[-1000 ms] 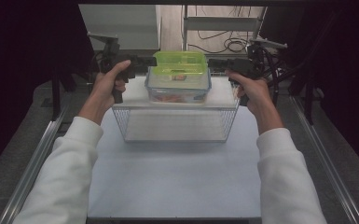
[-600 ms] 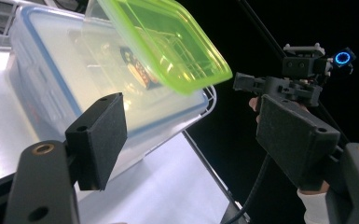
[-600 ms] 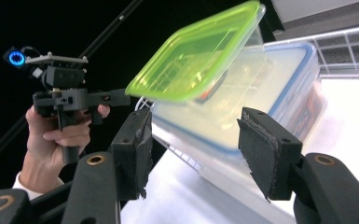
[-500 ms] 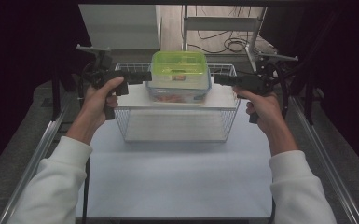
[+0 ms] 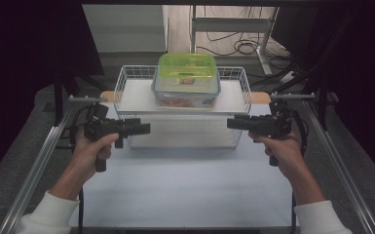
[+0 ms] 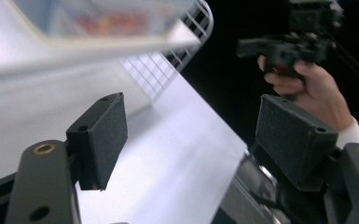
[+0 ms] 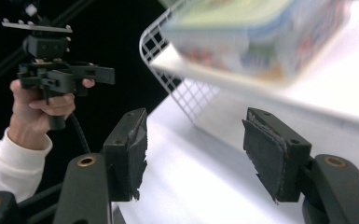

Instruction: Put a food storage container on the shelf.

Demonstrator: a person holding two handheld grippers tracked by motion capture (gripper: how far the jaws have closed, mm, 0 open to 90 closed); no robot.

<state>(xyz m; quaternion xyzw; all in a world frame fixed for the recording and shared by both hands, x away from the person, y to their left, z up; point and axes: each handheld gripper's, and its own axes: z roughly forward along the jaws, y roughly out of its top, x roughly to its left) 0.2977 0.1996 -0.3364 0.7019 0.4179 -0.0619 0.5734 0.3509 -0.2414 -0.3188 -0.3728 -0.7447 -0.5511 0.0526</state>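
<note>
Stacked food boxes (image 5: 187,80) sit on board over wire basket (image 5: 121,83), ahead btwn your tongs; L gripper (image 5: 143,128) & R gripper (image 5: 232,123) both released, R's jaws just widened, nothing gripped; placing looks done.

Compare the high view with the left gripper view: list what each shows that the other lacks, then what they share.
High view alone: the green-lidded clear food container seen whole, with its lid, and the left gripper from outside, in its hand.

Left gripper view alone: its own black jaws from close up, standing apart with nothing between them.

Shared: the white wire basket, the white tabletop and the right gripper in its hand.
</note>
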